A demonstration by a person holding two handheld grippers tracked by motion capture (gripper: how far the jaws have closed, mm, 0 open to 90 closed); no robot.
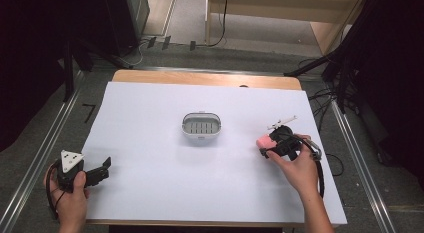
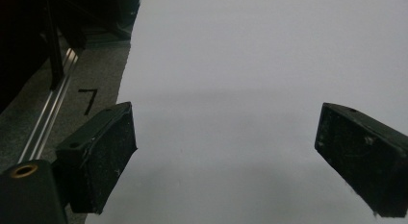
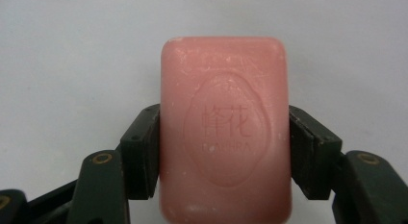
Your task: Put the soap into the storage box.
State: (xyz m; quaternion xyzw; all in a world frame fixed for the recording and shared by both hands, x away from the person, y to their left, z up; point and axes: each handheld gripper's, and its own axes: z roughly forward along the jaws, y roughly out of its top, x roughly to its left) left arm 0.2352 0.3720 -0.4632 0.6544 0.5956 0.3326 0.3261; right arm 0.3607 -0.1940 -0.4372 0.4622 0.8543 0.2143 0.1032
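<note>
A pink soap bar (image 3: 223,128) with an embossed oval mark sits between the jaws of my right gripper (image 3: 223,152), which is shut on its two long sides. From above, that soap bar (image 1: 263,142) and right gripper (image 1: 270,145) are at the table's right, low over the white sheet. A grey oval soap dish (image 1: 201,127) with a slotted floor stands at the table's middle, left of and beyond the soap. My left gripper (image 1: 106,169) rests at the near left corner, and in its own view the left gripper (image 2: 226,152) stands open over bare white sheet.
A white sheet (image 1: 150,158) covers the wooden table (image 1: 200,78). Metal rails (image 1: 40,158) run along both sides of the table on the floor. Cables and dark stands lie beyond the far edge and to the right.
</note>
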